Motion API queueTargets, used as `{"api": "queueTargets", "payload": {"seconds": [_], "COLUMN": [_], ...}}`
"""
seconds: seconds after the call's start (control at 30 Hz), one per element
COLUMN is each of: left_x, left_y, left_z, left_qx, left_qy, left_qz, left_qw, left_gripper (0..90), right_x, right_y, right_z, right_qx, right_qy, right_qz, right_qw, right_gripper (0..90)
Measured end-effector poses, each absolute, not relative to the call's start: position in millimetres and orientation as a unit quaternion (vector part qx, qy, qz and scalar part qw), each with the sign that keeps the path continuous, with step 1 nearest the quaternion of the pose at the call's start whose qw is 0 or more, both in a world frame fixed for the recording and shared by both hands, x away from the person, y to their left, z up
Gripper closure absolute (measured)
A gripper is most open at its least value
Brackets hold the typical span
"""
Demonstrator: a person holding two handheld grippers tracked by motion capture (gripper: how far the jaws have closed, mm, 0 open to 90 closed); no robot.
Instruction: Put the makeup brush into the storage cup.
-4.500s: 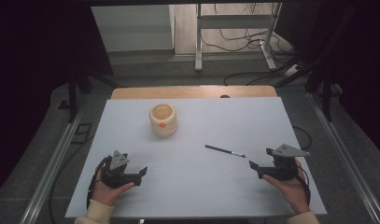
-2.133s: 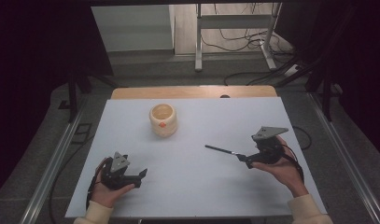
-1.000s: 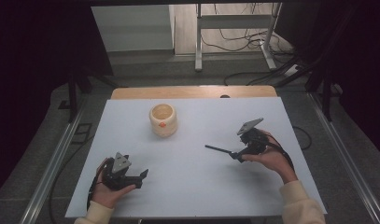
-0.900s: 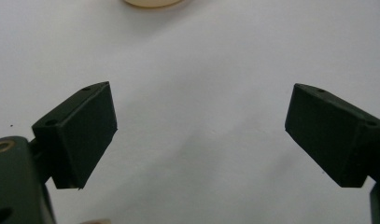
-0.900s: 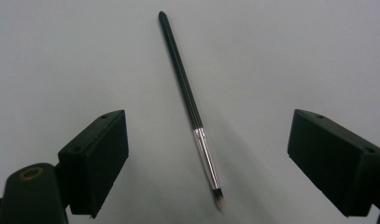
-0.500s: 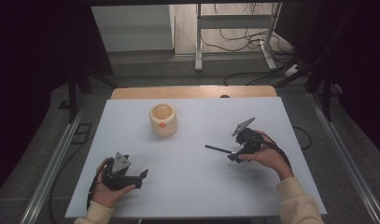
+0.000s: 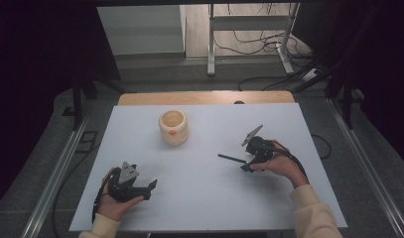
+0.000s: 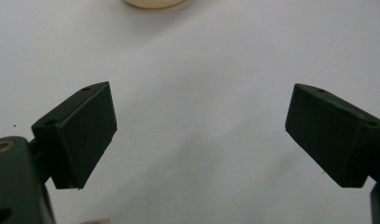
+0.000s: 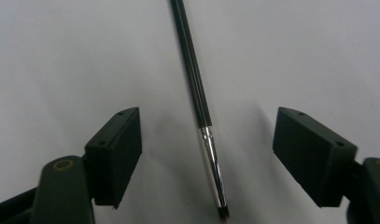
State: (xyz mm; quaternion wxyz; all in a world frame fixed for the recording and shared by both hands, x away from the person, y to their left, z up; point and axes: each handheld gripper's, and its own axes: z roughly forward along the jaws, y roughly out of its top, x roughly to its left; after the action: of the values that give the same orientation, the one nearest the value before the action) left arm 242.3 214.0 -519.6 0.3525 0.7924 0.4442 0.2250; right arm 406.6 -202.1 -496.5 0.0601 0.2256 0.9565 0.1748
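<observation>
The thin black paintbrush with a silver metal ferrule [image 9: 204, 116] lies flat on the white tabletop [image 7: 199, 198], between the right tongs [image 9: 207, 154] — spread, just closing in, pads not yet touching it. A good pinch wants the ferrule centred and both pads low. The left tongs [image 8: 201, 135] rest spread, holding nothing — the cream round ceramic pot [image 7: 173, 127] stands well apart.
</observation>
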Motion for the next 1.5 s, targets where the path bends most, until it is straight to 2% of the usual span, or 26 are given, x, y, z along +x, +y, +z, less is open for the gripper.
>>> {"api": "queueTargets", "payload": {"seconds": [0.3,0.4,0.43,0.47,0.5,0.53,0.57,0.6,0.63,0.67,0.83,1.5], "left_x": [242,242,242,242,242,242,242,241,241,241,241,240], "left_y": [214,214,214,214,214,214,214,214,214,214,214,216], "left_z": [-520,-519,-519,-519,-519,-519,-519,-519,-519,-519,-519,-516], "left_qx": [0.793,0.793,0.793,0.793,0.793,0.793,0.793,0.793,0.793,0.793,0.792,0.788], "left_qy": [0.444,0.443,0.443,0.443,0.443,0.443,0.443,0.443,0.443,0.442,0.442,0.444], "left_qz": [0.225,0.225,0.225,0.226,0.226,0.226,0.226,0.226,0.226,0.226,0.227,0.231], "left_qw": [0.352,0.353,0.353,0.353,0.353,0.353,0.353,0.353,0.353,0.353,0.354,0.358], "left_gripper": [9.2,9.2,9.2,9.2,9.3,9.2,9.2,9.2,9.2,9.2,9.2,9.2], "right_x": [409,409,409,409,409,408,408,407,407,407,408,402], "right_y": [-198,-195,-195,-194,-194,-192,-192,-191,-191,-190,-191,-194], "right_z": [-499,-498,-498,-497,-497,-496,-496,-496,-496,-495,-495,-480], "right_qx": [0.222,0.217,0.217,0.211,0.211,0.208,0.208,0.201,0.201,0.198,0.192,0.198], "right_qy": [0.960,0.963,0.963,0.965,0.965,0.966,0.966,0.968,0.968,0.968,0.969,0.962], "right_qz": [0.159,0.154,0.154,0.151,0.151,0.147,0.147,0.145,0.145,0.146,0.148,0.183], "right_qw": [0.055,0.051,0.051,0.049,0.049,0.047,0.047,0.044,0.044,0.041,0.038,0.047], "right_gripper": [37.3,46.4,46.4,51.2,51.2,56.6,56.6,61.5,61.5,66.9,81.5,83.8]}}
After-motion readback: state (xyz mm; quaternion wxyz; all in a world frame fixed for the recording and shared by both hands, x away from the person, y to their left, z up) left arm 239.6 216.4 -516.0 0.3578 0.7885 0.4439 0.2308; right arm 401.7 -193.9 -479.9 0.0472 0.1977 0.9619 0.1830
